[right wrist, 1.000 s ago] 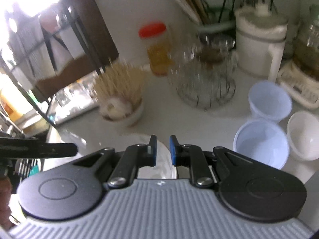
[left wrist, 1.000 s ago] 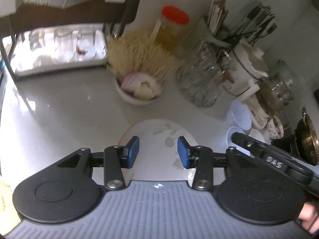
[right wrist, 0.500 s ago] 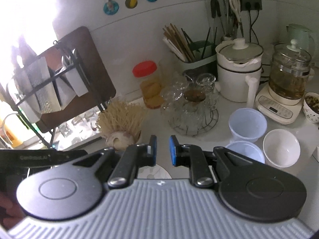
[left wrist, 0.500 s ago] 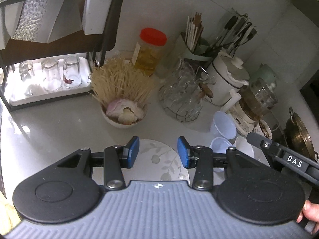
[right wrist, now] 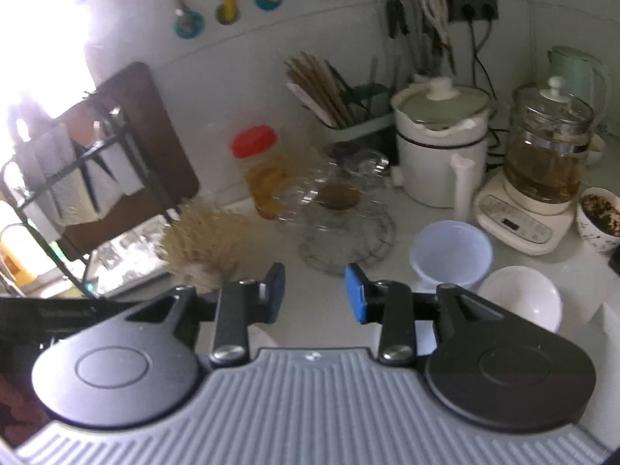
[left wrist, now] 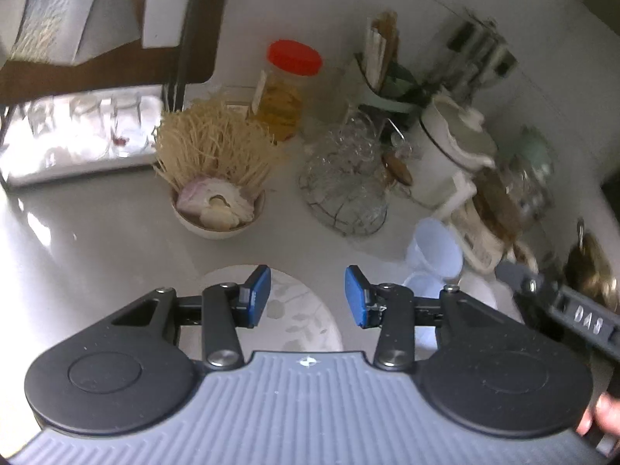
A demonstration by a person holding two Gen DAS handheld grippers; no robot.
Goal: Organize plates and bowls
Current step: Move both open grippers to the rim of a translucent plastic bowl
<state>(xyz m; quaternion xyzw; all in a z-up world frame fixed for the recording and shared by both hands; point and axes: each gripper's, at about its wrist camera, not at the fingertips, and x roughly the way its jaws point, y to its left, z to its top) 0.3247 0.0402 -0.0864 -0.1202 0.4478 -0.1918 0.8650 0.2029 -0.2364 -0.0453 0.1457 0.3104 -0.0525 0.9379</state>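
Nearest me, the left gripper (left wrist: 307,295) hangs over the leaf-patterned plate (left wrist: 298,310), jaws partly apart and empty, probably sizing it up. The right gripper (right wrist: 314,291) has just been opening, nothing between its pads. Right of the plate cluster the pale blue bowls (right wrist: 449,252) and white bowl (right wrist: 519,297), likely gathered for stacking. Beyond the plate stands the red-lidded jar (left wrist: 288,85).
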